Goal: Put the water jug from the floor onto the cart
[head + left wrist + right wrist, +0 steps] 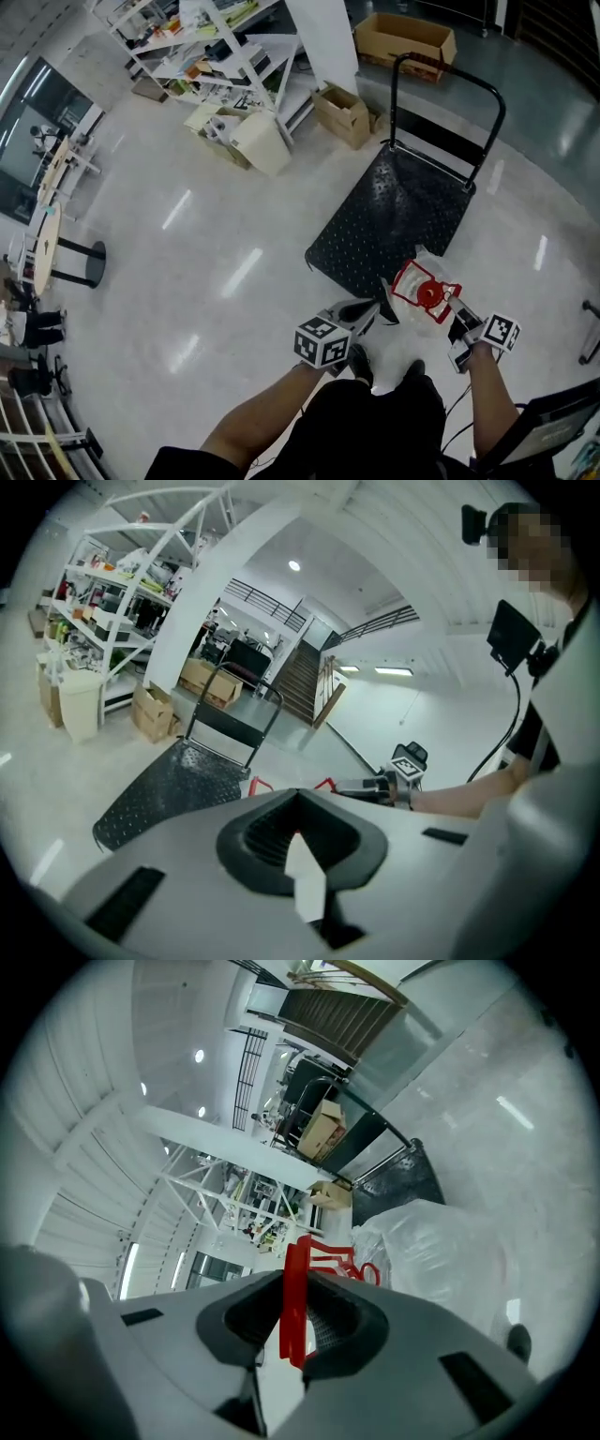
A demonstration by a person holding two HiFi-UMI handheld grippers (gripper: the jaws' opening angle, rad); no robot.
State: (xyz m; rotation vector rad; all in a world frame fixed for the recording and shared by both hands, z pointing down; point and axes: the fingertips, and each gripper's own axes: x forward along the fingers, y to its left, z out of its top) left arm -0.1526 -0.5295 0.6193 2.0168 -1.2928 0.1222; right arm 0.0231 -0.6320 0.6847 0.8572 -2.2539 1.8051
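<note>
The water jug [427,295], clear plastic with a red cap and a red handle frame, hangs in the air between my two grippers, just off the near edge of the black cart [403,206]. My right gripper [457,317] is shut on the red handle [295,1312], and the jug's clear body [441,1251] bulges just beyond it. My left gripper [382,309] reaches the jug from the other side. Its jaws stand closed on a pale strip [302,869], with red handle ends [253,785] showing right past them. The cart's push bar [450,75] stands at its far end.
Cardboard boxes [342,112] [403,37] sit beyond the cart, beside white shelving [225,47] and a white bin [262,141]. A round table [47,244] is far left. The person's shoes [361,366] are on the pale floor just below the jug.
</note>
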